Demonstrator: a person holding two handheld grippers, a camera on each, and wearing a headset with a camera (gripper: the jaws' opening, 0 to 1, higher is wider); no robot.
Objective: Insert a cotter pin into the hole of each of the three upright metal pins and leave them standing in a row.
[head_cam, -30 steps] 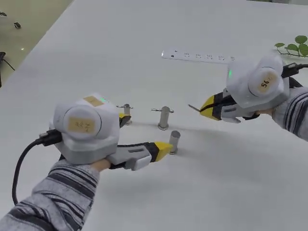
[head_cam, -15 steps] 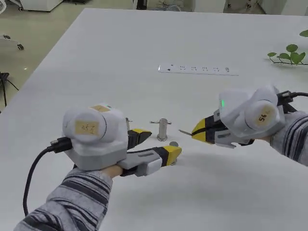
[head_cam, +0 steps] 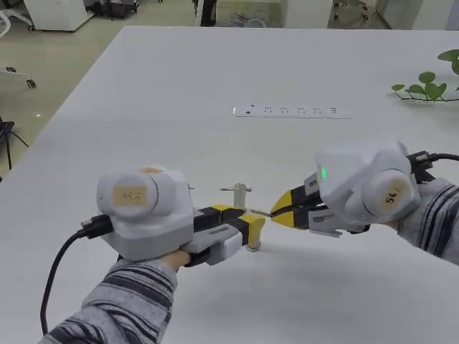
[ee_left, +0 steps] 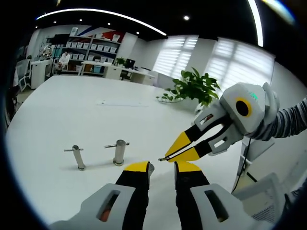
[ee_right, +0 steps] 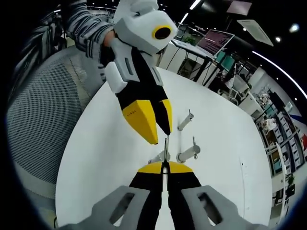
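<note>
The right gripper [ee_right: 164, 167] is clenched on a thin cotter pin [ee_right: 166, 146], which sticks out past its yellow tips towards the left gripper [ee_left: 162, 167]. The left gripper's jaws stand parted, a gap of bare table [head_cam: 143, 93] between them. The third metal pin [ee_left: 150, 168] rises in that gap, close against one jaw. The cotter pin's tip hangs just beside it, apart from it. Further back stand two other metal pins [ee_left: 120, 152] [ee_left: 78, 158] – each upright, with a cotter pin through its top.
</note>
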